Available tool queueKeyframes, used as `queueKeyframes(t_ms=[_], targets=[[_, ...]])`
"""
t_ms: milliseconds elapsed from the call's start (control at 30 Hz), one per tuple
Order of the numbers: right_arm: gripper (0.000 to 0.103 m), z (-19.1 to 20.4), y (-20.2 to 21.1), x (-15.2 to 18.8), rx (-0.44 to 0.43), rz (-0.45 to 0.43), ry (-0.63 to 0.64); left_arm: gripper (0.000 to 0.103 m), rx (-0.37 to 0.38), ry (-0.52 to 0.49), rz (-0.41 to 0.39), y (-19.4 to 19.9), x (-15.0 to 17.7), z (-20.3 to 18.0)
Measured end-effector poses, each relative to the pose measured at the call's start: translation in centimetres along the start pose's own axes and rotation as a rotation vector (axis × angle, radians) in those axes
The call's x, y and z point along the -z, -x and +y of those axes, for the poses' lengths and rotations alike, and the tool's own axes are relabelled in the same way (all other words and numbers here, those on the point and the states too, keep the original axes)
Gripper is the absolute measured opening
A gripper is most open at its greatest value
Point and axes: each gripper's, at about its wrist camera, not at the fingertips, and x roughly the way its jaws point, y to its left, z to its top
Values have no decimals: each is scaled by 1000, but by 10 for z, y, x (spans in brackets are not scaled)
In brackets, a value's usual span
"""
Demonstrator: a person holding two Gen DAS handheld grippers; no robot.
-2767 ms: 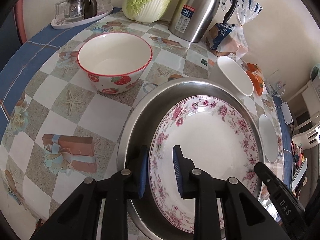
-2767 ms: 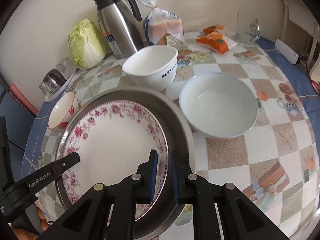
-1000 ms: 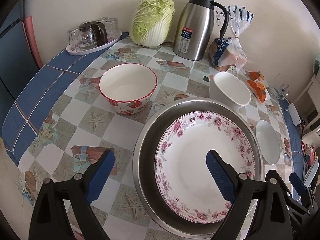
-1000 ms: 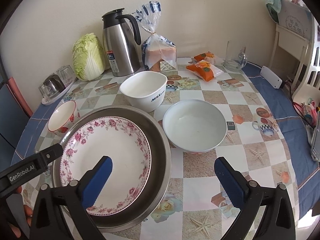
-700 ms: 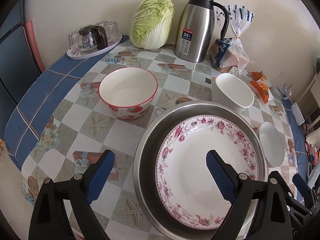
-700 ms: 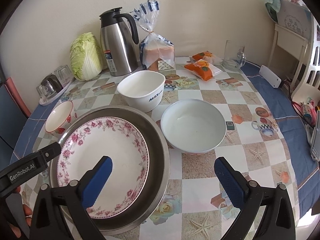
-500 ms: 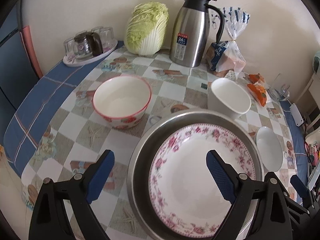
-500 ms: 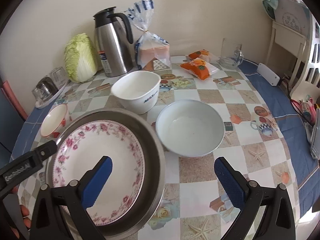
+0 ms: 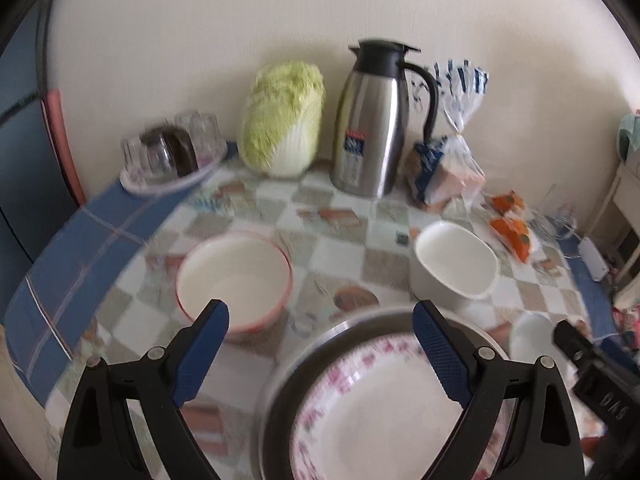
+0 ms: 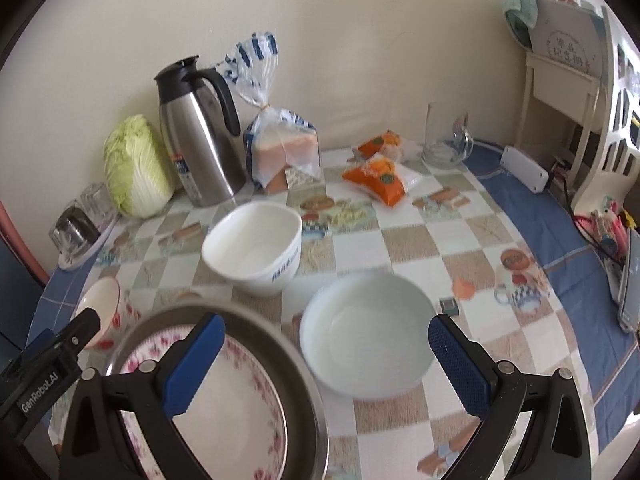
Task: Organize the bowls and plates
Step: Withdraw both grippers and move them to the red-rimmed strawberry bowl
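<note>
"GenRobot.AI" is printed in white on the left gripper [image 10: 52, 364] as it shows at the edge of the right wrist view; the other gripper's lettering in the left wrist view is too blurred to read fully. The steel jug [image 10: 196, 136] carries a label that cannot be read, and blue writing on the deep white bowl [image 10: 256, 252] is smeared. Both the left gripper [image 9: 320, 352] and the right gripper [image 10: 324, 364] are spread wide, holding nothing. The floral plate [image 9: 384, 412] lies inside the steel basin [image 9: 280, 376] on the checked surface [image 10: 400, 232]. Only the left view shows the red-rimmed bowl [image 9: 234, 276] fully; only the right shows the shallow white bowl [image 10: 368, 332] whole, just beside the basin.
</note>
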Motion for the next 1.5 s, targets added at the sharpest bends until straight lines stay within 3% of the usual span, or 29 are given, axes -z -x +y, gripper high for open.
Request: queueKeyframes(t_ms=[100,433,633,800,967,1033,1200,1300,1367,1500], targets=[[103,2,-6,-12,2,-3,-9,93,-22,-13,-2,-9,-3,-1],[103,2,-31,-48,1,21,-44,94,9,-26,1,-31,-18,-5],[103,4,-52,-61,5,56,-14,94,59,-76,7,-44,-35,-18],[103,-1,-76,-68,-12,92,-37,94,85,-153,45,-61,-54,-34],[103,-7,-97,-68,-25,136,-64,94,65,-170,108,-80,-67,-37],[103,-8,-101,-66,-41,152,-77,94,73,-144,116,-82,-68,-31],[103,4,-98,-66,-63,153,-59,94,72,51,166,-86,-57,6],[103,26,-95,-65,-128,156,-17,94,5,116,171,-81,-46,23],[103,42,-91,-63,-128,152,19,94,-42,146,175,-77,-42,35],[103,80,-86,-60,-188,155,77,94,-90,207,169,-66,-42,67]])
